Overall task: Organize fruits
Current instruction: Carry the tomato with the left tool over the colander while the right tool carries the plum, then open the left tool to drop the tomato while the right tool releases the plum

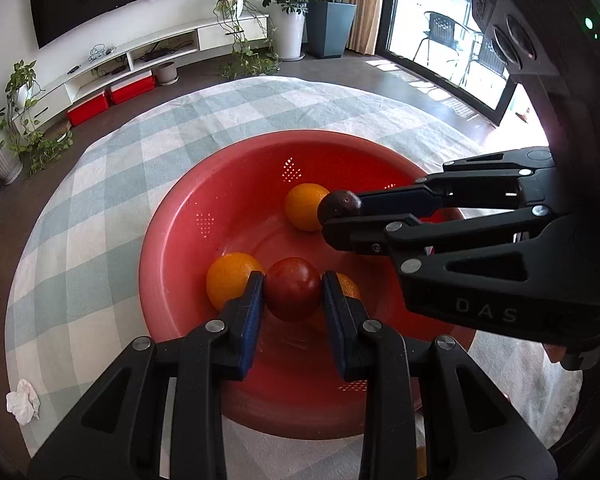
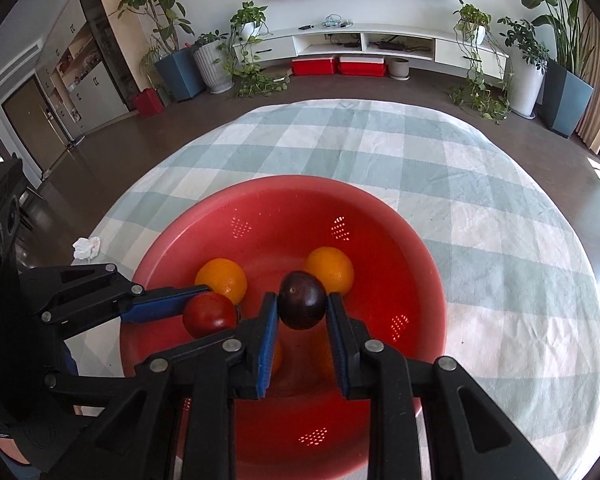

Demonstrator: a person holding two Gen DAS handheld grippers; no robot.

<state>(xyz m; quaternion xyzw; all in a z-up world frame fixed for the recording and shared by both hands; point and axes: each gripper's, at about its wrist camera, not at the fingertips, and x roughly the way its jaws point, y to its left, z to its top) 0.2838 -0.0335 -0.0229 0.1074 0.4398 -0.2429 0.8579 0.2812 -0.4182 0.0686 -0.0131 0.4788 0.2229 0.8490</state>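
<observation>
A red perforated bowl sits on the checked tablecloth with oranges lying inside. My left gripper is shut on a red fruit, held above the bowl's near side. That same red fruit and the left gripper show at the left of the right wrist view. My right gripper is shut on a dark purple plum, also over the bowl. In the left wrist view the right gripper comes in from the right with the plum at its tips.
A crumpled white tissue lies on the tablecloth left of the bowl. Beyond the table are a dark floor, potted plants, a white TV cabinet and red boxes.
</observation>
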